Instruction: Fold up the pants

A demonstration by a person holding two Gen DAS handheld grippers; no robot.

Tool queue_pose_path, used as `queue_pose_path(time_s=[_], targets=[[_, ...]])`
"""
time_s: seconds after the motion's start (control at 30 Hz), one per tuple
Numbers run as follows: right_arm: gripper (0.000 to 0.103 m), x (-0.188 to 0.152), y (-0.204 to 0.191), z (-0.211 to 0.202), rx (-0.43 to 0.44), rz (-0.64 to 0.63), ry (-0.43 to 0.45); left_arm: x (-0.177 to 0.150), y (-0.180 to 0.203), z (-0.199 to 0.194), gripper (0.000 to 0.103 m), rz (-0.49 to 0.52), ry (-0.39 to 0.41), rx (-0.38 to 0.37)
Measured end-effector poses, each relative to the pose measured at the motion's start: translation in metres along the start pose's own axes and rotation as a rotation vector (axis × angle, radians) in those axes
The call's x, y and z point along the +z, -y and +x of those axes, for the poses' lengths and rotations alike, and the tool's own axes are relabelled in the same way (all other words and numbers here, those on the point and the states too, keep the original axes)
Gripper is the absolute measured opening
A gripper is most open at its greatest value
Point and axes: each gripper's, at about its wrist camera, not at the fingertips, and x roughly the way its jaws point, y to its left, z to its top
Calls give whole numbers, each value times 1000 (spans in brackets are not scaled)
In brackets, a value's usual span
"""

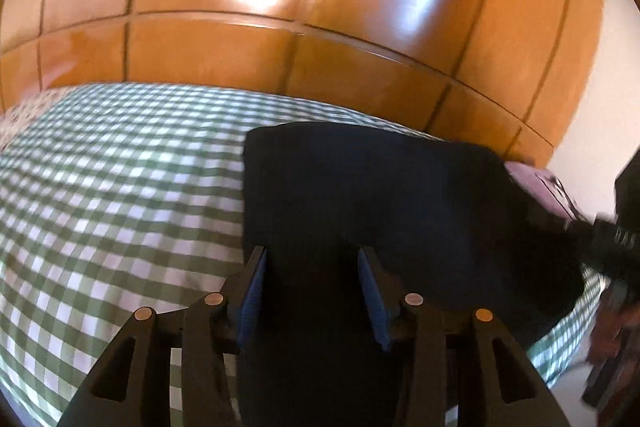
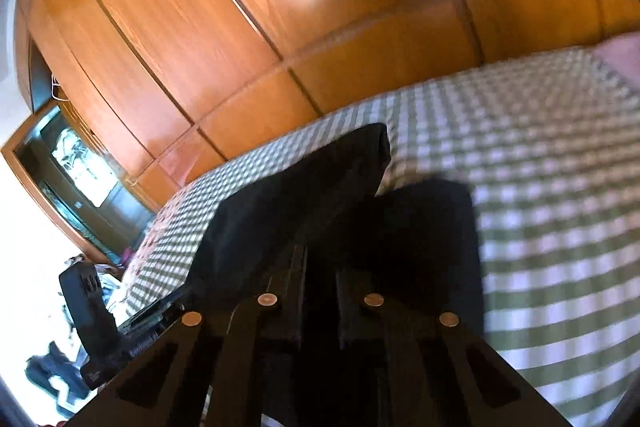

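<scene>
Roughly midway: dark pants (image 1: 372,195) lie partly folded on the checked bedspread (image 1: 120,187) just ahead of both claws, left gripper (image 1: 312,259) spread wide over cloth, right gripper (image 2: 320,267) narrow, grip unclear, final folds left.

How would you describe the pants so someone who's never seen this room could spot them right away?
Find the bed with the green-and-white checked cover in front of the orange wooden wardrobe. The pants lie on that cover near its edge: a dark navy bundle, the only plain dark thing on the checks.
</scene>
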Motion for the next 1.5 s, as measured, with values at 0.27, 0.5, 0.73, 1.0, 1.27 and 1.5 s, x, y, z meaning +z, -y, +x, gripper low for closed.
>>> queue_pose_path(time_s=[0.27,0.5,0.73,1.0,1.27,1.5], targets=[[12,-11,39,12,-142,49,-70,-18,52,17,63,267,21,121],[24,-15,41,4,-140,50,-75,-2,25,4,64,137,-26,25],[28,23,-11,-30,-152,-158,32,47,-18,-3,63,-70,-34,-33],[29,38,-45,55,-201,-318,-148,68,36,56,61,188,-177,71],[27,24,1,79,-285,-269,-146,66,38,102,63,241,-213,136],[26,25,12,87,-269,-204,-100,65,26,123,67,190,-217,126]])
